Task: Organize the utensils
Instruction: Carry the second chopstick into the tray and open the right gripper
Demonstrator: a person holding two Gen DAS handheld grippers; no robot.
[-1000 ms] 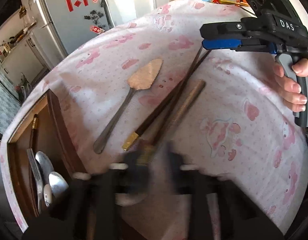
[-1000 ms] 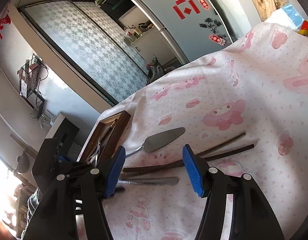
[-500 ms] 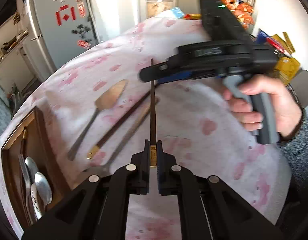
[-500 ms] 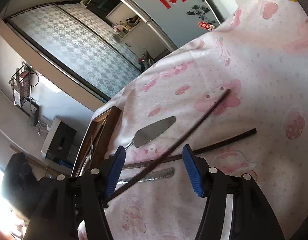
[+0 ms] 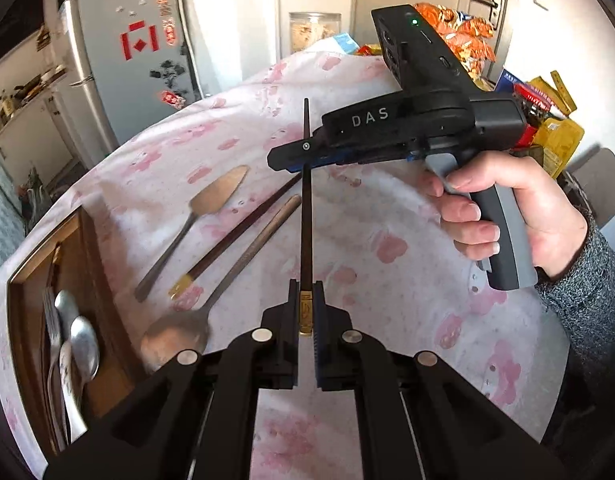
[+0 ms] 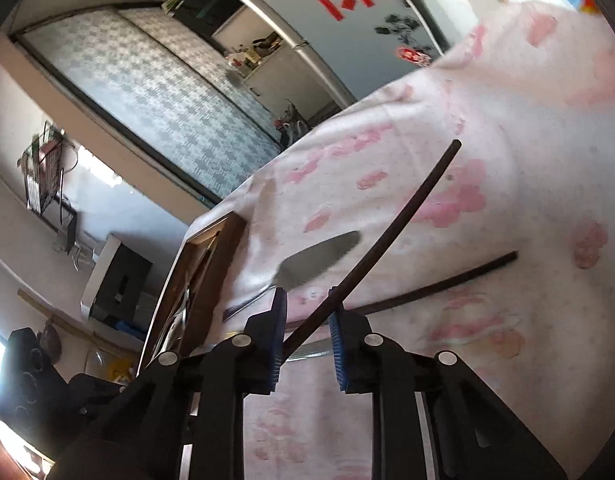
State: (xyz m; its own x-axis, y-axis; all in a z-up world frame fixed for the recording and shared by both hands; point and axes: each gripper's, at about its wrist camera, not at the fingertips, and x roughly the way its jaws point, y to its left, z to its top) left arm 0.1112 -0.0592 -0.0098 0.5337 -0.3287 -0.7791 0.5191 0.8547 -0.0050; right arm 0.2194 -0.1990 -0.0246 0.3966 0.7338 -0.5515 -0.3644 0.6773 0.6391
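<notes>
On the pink-clothed counter (image 5: 387, 208) a server (image 5: 195, 216), spoon (image 5: 211, 304) and second chopstick (image 5: 235, 240) wait outside the wooden tray (image 5: 87, 248), which already holds spoons, while the left tool (image 5: 306, 312) clamps a lifted chopstick (image 5: 306, 208) and the right tool (image 6: 305, 320), jaws just closing, brackets it without a clear grip

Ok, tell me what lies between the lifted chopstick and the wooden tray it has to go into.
The chopstick is clamped at its gold end in the left hand-held gripper, above the cloth. On the cloth between it and the wooden tray lie a spoon, the second chopstick and a cake server. Lifted, it passes over them.
</notes>
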